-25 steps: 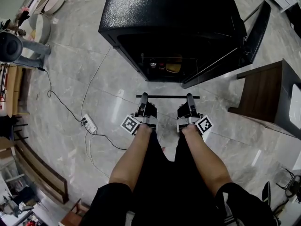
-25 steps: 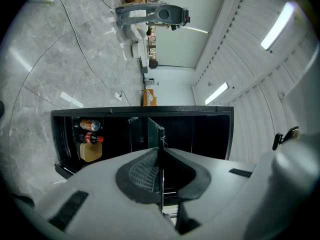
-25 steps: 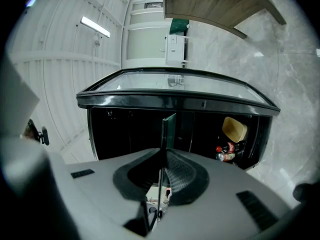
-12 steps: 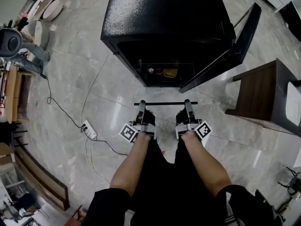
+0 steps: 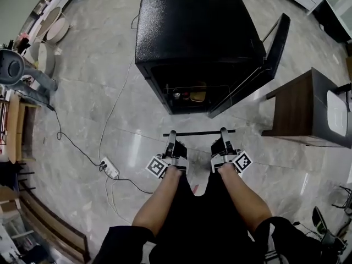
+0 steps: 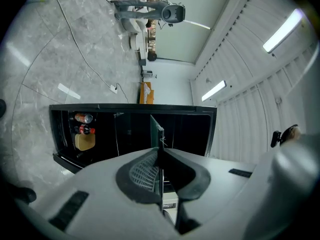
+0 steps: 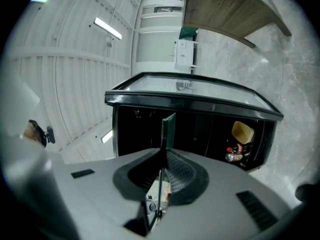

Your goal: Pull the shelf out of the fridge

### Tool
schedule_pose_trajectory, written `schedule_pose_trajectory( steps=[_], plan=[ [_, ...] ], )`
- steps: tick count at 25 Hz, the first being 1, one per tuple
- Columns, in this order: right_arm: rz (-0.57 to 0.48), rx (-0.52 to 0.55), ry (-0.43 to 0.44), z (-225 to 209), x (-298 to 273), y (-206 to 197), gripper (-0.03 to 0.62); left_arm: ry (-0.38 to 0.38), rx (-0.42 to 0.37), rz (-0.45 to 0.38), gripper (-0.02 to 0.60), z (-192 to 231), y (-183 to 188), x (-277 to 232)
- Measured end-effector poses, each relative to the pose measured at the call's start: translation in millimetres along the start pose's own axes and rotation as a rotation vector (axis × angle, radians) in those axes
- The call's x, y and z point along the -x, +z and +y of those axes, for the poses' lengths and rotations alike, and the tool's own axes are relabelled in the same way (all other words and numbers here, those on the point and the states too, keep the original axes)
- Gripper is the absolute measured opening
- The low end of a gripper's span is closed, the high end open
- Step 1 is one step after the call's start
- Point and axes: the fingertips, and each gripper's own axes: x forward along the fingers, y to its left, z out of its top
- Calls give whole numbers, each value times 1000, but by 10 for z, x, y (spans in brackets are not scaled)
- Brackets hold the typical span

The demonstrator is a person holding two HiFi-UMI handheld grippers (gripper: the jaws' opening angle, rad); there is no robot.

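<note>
The shelf is a clear glass pane with a dark front bar [image 5: 199, 132]. It is held level in front of the black mini fridge [image 5: 195, 32]. My left gripper [image 5: 171, 138] is shut on the bar's left part. My right gripper [image 5: 223, 136] is shut on its right part. In the left gripper view the shelf [image 6: 157, 133] runs edge-on out of my left gripper [image 6: 160, 153] toward the fridge's dark opening. The right gripper view shows the shelf [image 7: 167, 128] the same way, clamped in my right gripper [image 7: 162, 156]. In the head view the glass itself is barely visible.
The fridge door [image 5: 268, 59] stands open to the right. Cans and a yellow container [image 5: 198, 95] sit low inside the fridge. A wooden side table [image 5: 308, 106] is at the right. A power strip [image 5: 110, 168] with cables lies on the floor to the left, and a fan [image 5: 14, 70] stands farther left.
Both grippers have moved back from the fridge with the shelf, and the gap between the front bar and the fridge opening has grown. The grip is unchanged.
</note>
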Motion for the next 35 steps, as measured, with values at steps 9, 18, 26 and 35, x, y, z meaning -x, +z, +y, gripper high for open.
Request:
schedule_pose_trajectory(
  steps=[9, 18, 26, 35],
  plan=[
    [-67, 7, 18, 348, 270, -71, 40, -17, 4, 87, 35, -309, -30, 112],
    [-17, 24, 67, 694, 620, -105, 40, -43, -26, 69, 35, -703, -200, 488],
    [14, 9, 108, 995, 901, -171, 40, -69, -61, 60, 35, -1031, -303, 792],
    [60, 17, 142, 1295, 1148, -196, 40, -80, -73, 53, 35, -1354, -430, 1118]
  ],
)
